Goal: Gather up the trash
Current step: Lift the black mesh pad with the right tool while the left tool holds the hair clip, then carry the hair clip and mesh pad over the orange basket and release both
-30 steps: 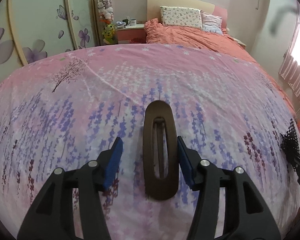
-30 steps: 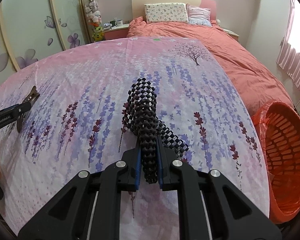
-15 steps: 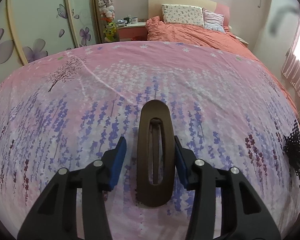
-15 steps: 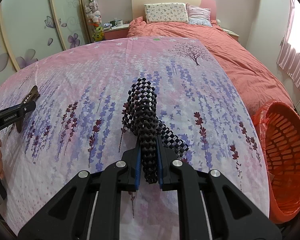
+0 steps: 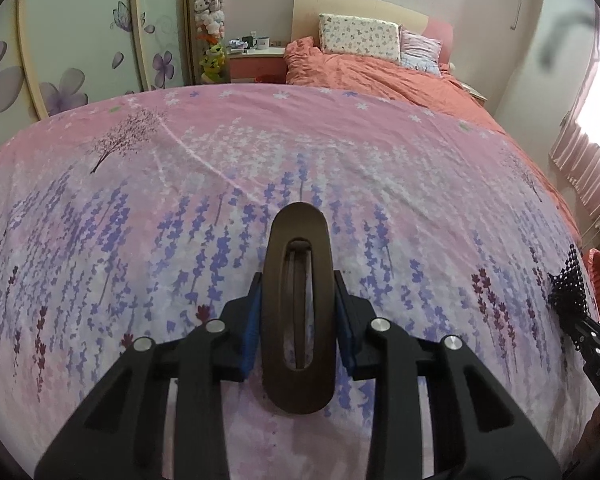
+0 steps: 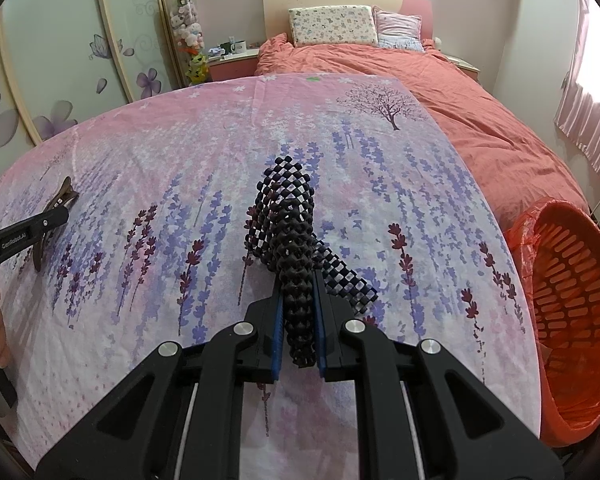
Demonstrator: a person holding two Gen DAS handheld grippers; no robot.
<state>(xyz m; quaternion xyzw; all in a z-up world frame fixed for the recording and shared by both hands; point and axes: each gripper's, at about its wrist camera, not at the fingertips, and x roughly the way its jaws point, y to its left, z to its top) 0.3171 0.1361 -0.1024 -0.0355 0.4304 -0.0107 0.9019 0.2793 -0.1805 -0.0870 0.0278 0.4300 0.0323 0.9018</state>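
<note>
Left gripper [image 5: 298, 316]: your blue pads press both long sides of the brown hair clip [image 5: 299, 300], gripped mid-length, likely so it won't swing.
Hair clip: it runs straight ahead between your fingers, low over the floral sheet [image 5: 180, 184].
Right gripper [image 6: 298, 332]: your jaws are pinched tight on the black mesh strip [image 6: 290, 236], whose loose end drapes ahead onto the sheet.
Orange basket [image 6: 568, 300]: it stands off your right gripper's right side, below the sheet's edge, the likely drop point.

Brown hair clip [image 5: 298, 312], black mesh [image 6: 290, 236]
</note>
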